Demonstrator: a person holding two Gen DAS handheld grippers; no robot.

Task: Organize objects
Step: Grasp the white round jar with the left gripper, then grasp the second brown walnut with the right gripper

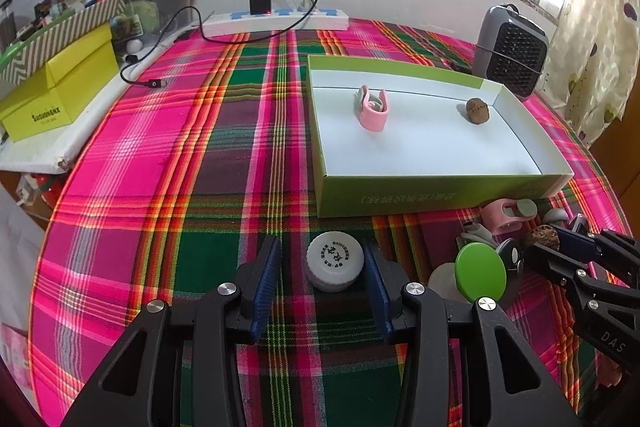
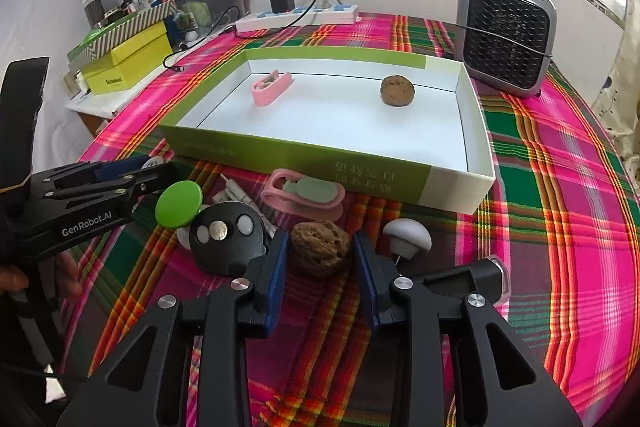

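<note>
Walnut framed by right gripper (image 2: 320,259) – loose items being sorted into the green box (image 2: 360,167).
L gripper (image 1: 322,267) held wide around a white cap (image 1: 335,261); R pads narrowed beside walnut (image 2: 320,253) on tabletop, contact not certain – prob. bound for box w/ the other walnut (image 2: 397,90).

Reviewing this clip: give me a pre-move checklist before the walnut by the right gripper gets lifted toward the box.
1. Walnut sits between the right gripper fingers: ok.
2. Fingers firmly pressing on it: cannot tell.
3. Green box has bare floor between the pink clip and the other walnut: ok.
4. Black remote free of the left finger: cannot tell.
5. Left gripper straddles the white cap, away from the lift path: ok.
</note>
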